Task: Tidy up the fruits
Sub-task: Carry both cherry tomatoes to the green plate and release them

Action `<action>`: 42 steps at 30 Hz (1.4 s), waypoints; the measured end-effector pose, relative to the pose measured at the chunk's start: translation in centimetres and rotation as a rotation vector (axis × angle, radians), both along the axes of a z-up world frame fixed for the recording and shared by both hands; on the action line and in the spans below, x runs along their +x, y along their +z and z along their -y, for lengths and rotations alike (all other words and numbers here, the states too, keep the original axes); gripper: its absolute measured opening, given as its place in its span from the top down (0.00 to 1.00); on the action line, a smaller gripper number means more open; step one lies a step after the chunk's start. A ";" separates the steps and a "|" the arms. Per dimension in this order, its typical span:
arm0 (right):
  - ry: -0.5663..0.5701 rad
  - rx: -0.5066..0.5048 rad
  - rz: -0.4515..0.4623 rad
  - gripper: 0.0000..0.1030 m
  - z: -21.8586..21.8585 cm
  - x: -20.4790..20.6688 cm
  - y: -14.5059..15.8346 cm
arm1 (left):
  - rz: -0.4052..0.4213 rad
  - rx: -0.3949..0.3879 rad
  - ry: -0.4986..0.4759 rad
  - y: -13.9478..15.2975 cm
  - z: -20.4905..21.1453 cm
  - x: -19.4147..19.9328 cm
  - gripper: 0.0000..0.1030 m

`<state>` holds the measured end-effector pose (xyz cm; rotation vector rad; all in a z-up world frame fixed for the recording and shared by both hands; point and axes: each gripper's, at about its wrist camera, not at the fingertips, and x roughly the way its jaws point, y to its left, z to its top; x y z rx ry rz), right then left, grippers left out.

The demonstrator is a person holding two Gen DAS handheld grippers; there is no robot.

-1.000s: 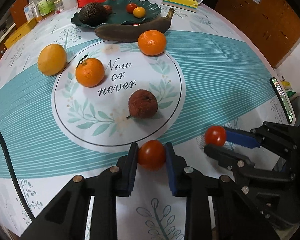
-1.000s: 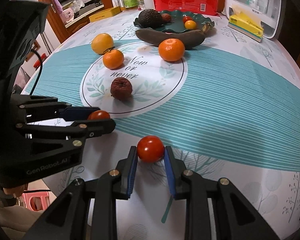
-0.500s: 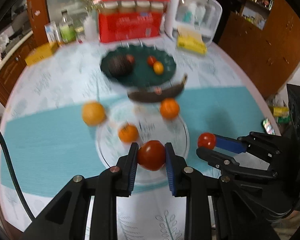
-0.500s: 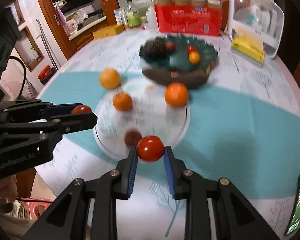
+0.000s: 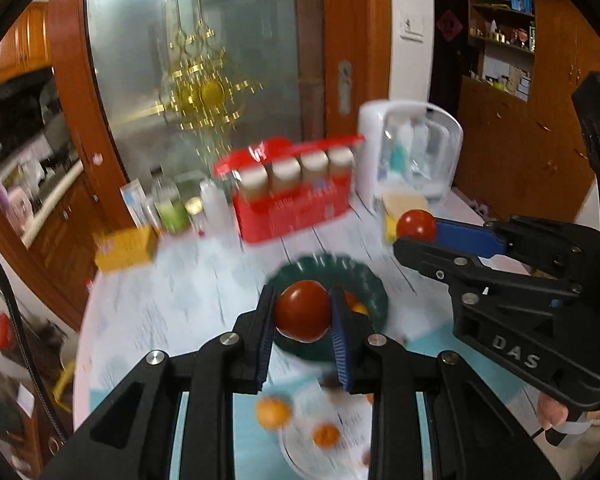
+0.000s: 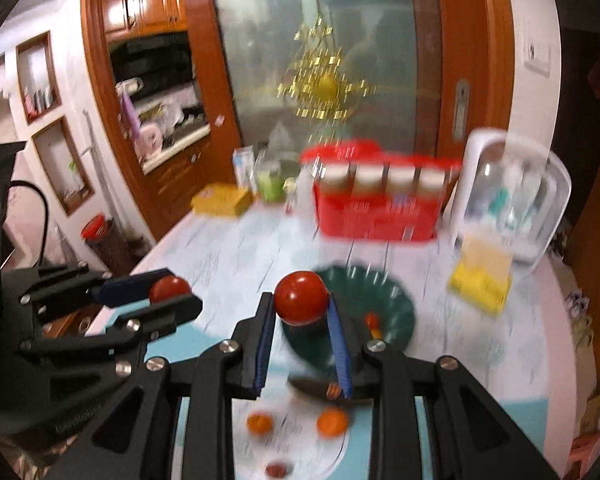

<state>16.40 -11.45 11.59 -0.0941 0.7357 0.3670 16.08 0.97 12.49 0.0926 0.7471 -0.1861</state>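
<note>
Blurred dining table (image 6: pixel 228 264), both claws above the green plate (image 6: pixel 400 312) — left gripper (image 5: pixel 304 316) and right gripper (image 6: pixel 302 300) each clamped mid-girth on a tomato (image 5: pixel 302 310) (image 6: pixel 300 298) — light, smooth, bruisable, so gentle pressure.

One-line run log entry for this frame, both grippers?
left gripper: shut on tomato | right gripper: shut on tomato | both raised, aimed toward green plate | frames motion-blurred

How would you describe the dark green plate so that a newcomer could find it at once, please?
Start at the red box of white-lidded jars at the table's far edge. Just in front of it lies the dark green plate, partly hidden behind the tomato in the right claw. It alone has a scalloped rim and holds small fruit.
</note>
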 end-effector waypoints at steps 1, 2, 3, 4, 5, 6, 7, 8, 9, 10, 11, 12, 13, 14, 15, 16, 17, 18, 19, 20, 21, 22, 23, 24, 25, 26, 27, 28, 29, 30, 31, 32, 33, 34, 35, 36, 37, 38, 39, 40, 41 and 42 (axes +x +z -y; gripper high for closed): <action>-0.018 -0.010 0.006 0.74 -0.1 1.3 0.1 | 0.008 0.007 0.004 0.0 -0.1 1.3 0.76; -0.031 -0.017 0.003 0.74 -0.2 2.4 -0.1 | 0.009 0.010 0.006 -0.2 -0.2 2.5 0.76; -0.046 -0.021 -0.004 0.74 -0.1 3.5 -0.4 | 0.007 0.013 0.009 -0.7 -0.3 3.7 0.76; -0.070 -0.029 -0.023 0.74 0.1 5.2 -1.4 | -0.006 0.017 0.010 -1.5 -0.3 5.2 0.76; -0.086 -0.032 -0.042 0.74 0.3 6.3 -2.2 | -0.024 0.019 0.011 -2.5 -0.3 6.3 0.76; -0.099 -0.032 -0.063 0.74 0.5 7.4 -3.1 | -0.048 0.018 0.010 -3.6 -0.3 7.5 0.76; -0.112 -0.035 -0.087 0.74 0.6 8.5 -4.2 | -0.076 0.021 0.008 -5.2 -0.1 8.7 0.76; -0.129 -0.042 -0.117 0.74 0.9 9.7 -6.0 | -0.105 0.027 0.005 -6.9 0.1 9.9 0.76; -0.136 -0.047 -0.137 0.74 1.1 10.4 -7.3 | -0.125 0.032 0.000 -8.4 0.3 10.8 0.76; -0.142 -0.054 -0.161 0.74 1.4 11.1 -9.0 | -0.141 0.036 -0.003 -9.5 0.6 11.4 0.76; -0.147 -0.063 -0.185 0.74 1.5 11.7 -10.5 | -0.166 0.039 -0.007 -11.2 0.8 12.4 0.76; -0.150 -0.068 -0.204 0.74 1.7 12.0 -11.6 | -0.181 0.038 -0.011 -12.4 1.1 13.0 0.76; -0.158 -0.081 -0.239 0.74 1.9 12.5 -13.6 | -0.204 0.034 -0.017 -13.9 1.3 13.9 0.76; -0.164 -0.087 -0.257 0.74 2.0 12.8 -14.8 | -0.225 0.031 -0.022 -15.4 1.5 14.8 0.76; -0.171 -0.098 -0.279 0.74 2.1 13.2 -16.3 | -0.240 0.032 -0.025 -16.4 1.8 15.4 0.76; -0.180 -0.111 -0.301 0.74 2.3 13.7 -17.9 | -0.260 0.033 -0.029 -17.8 2.0 16.1 0.76; -0.186 -0.116 -0.318 0.74 2.5 14.0 -19.0 | -0.276 0.034 -0.032 -19.0 2.2 16.7 0.76; -0.192 -0.117 -0.334 0.74 2.5 14.3 -20.0 | -0.295 0.035 -0.035 -20.3 2.4 17.4 0.76; -0.195 -0.115 -0.359 0.74 2.7 14.7 -21.4 | -0.313 0.038 -0.035 -21.6 2.6 18.1 0.76; -0.198 -0.117 -0.372 0.74 2.7 14.9 -22.3 | -0.323 0.036 -0.035 -22.3 2.6 18.4 0.76; -0.201 -0.122 -0.382 0.74 2.7 15.0 -23.1 | -0.336 0.030 -0.033 -23.2 2.6 18.9 0.76; -0.202 -0.130 -0.389 0.74 2.6 15.1 -23.9 | -0.352 0.023 -0.031 -24.1 2.6 19.4 0.76; -0.197 -0.140 -0.396 0.74 2.5 15.2 -24.8 | -0.367 0.015 -0.028 -25.0 2.5 19.9 0.76; -0.192 -0.145 -0.397 0.74 2.4 15.2 -25.1 | -0.376 0.011 -0.026 -25.5 2.4 20.2 0.76; -0.184 -0.154 -0.392 0.73 2.1 15.1 -25.6 | -0.386 0.006 -0.025 -26.2 2.4 20.5 0.76; -0.177 -0.163 -0.375 0.73 1.8 15.0 -25.7 | -0.396 0.004 -0.023 -26.8 2.4 20.8 0.76; -0.172 -0.173 -0.362 0.73 1.6 14.9 -25.7 | -0.402 0.004 -0.022 -27.0 2.3 20.9 0.76; -0.162 -0.192 -0.341 0.73 1.3 14.7 -25.7 | -0.410 0.004 -0.022 -27.5 2.3 21.0 0.75; -0.152 -0.201 -0.332 0.73 1.0 14.7 -25.8 | -0.418 0.004 -0.023 -27.7 2.2 21.1 0.75; -0.136 -0.207 -0.329 0.72 0.7 14.5 -25.9 | -0.416 0.005 -0.021 -27.8 2.3 21.0 0.70; -0.127 -0.210 -0.330 0.72 0.7 14.6 -26.1 | -0.403 0.008 -0.020 -27.8 2.3 21.0 0.64; -0.118 -0.216 -0.331 0.71 0.6 14.6 -26.3 | -0.398 0.010 -0.022 -27.7 2.3 21.0 0.46; -0.112 -0.223 -0.331 0.68 0.5 14.5 -26.5 | -0.390 0.014 -0.021 -27.5 2.3 21.0 0.33; -0.106 -0.226 -0.330 0.64 0.4 14.3 -26.6 | -0.373 0.017 -0.017 -27.2 2.3 20.8 0.30; -0.099 -0.227 -0.325 0.62 0.3 14.1 -26.6 | -0.359 0.017 -0.020 -26.9 2.4 20.6 0.29; -0.098 -0.227 -0.322 0.59 0.3 14.0 -26.6 | -0.353 0.017 -0.029 -26.7 2.6 20.4 0.29; -0.095 -0.225 -0.315 0.58 0.2 13.7 -26.4 | -0.354 0.022 -0.040 -26.5 2.8 20.2 0.29; -0.090 -0.222 -0.309 0.58 0.2 13.5 -26.3 | -0.355 0.026 -0.044 -26.3 2.9 20.1 0.29; -0.086 -0.221 -0.303 0.57 0.1 13.3 -26.0 | -0.355 0.030 -0.048 -26.2 3.0 19.9 0.28; -0.084 -0.222 -0.299 0.56 0.1 13.2 -25.9 | -0.355 0.030 -0.050 -26.0 3.1 19.6 0.27; -0.080 -0.224 -0.292 0.56 0.0 13.0 -25.6 | -0.354 0.029 -0.051 -25.8 3.2 19.4 0.26; -0.078 -0.225 -0.287 0.55 0.0 12.9 -25.4 | -0.352 0.027 -0.051 -25.6 3.2 19.2 0.25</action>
